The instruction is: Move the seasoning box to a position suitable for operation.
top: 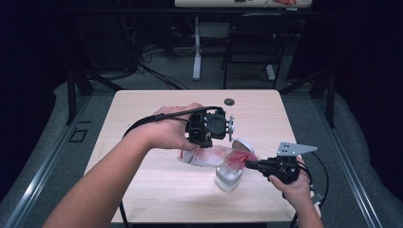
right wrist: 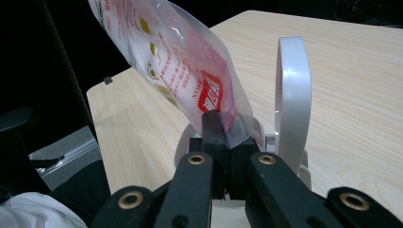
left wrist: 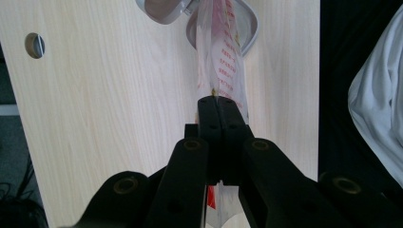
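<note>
The left gripper [top: 223, 142] and right gripper [top: 247, 164] are each clamping one end of a printed plastic bag [top: 214, 156]; it is hanging above an open white lidded container [top: 229, 178].

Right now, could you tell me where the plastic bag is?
In the high view the plastic bag hangs above the white container, clamped between the left gripper and right gripper.
</note>
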Action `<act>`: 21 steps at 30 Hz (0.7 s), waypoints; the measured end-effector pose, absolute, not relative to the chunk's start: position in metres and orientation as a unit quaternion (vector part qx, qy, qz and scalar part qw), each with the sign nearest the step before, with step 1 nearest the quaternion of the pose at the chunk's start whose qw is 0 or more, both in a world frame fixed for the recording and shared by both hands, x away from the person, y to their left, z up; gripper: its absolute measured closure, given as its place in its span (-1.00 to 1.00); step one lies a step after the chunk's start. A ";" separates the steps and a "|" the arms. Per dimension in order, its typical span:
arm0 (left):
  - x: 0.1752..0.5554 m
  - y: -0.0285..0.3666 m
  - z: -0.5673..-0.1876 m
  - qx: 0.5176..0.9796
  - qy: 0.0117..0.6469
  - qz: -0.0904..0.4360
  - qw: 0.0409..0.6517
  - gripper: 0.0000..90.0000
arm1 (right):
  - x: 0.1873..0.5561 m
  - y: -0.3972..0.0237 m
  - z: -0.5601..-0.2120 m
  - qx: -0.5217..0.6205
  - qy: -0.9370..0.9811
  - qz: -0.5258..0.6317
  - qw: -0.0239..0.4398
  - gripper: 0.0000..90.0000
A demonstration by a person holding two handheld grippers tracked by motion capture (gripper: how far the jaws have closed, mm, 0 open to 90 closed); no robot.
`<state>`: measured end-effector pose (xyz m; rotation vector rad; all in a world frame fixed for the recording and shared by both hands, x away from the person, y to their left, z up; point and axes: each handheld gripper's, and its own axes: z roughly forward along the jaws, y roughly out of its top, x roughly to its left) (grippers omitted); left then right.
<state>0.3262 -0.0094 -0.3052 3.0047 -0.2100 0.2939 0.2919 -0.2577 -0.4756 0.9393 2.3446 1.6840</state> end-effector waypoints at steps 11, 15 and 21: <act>0.326 -0.013 -0.304 0.992 -0.068 0.095 0.047 1.00 | 0.292 -0.258 -0.476 0.310 0.772 0.553 0.055 1.00; 0.326 -0.014 -0.303 0.992 -0.068 0.095 0.046 1.00 | 0.292 -0.258 -0.476 0.309 0.771 0.554 0.055 1.00; 0.326 -0.015 -0.302 0.992 -0.069 0.097 0.043 1.00 | 0.292 -0.258 -0.476 0.308 0.770 0.557 0.053 1.00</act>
